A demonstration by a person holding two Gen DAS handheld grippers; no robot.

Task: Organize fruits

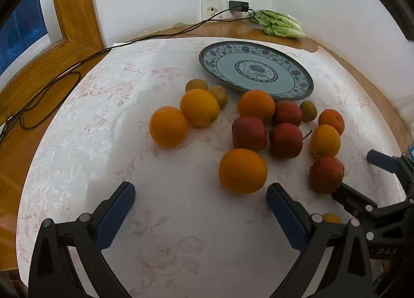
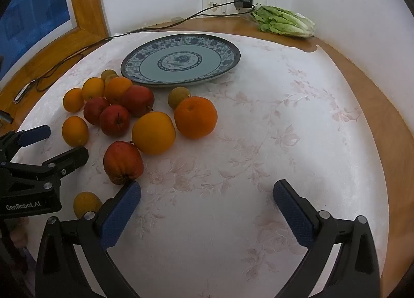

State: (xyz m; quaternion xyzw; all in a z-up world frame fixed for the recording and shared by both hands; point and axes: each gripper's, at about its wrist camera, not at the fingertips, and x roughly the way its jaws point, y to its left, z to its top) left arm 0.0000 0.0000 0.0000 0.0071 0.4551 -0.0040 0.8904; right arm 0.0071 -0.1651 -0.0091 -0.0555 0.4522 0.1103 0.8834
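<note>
Several oranges, red apples and small green-brown fruits lie loose on a white floral cloth in front of an empty blue patterned plate (image 1: 256,67), which also shows in the right wrist view (image 2: 181,60). My left gripper (image 1: 200,194) is open and empty, with the nearest orange (image 1: 242,170) just beyond its right finger. My right gripper (image 2: 207,190) is open and empty; a red apple (image 2: 123,162) touches the tip of its left finger. Each gripper shows in the other's view, the right gripper (image 1: 362,176) and the left gripper (image 2: 62,142), both open.
A bag of lettuce (image 1: 280,23) lies at the back by a wall socket with a charger (image 1: 239,6). Its black cable (image 1: 64,75) trails left over the wooden sill. The round table's wooden edge (image 2: 383,106) curves along the right. A small fruit (image 2: 86,203) lies near the front.
</note>
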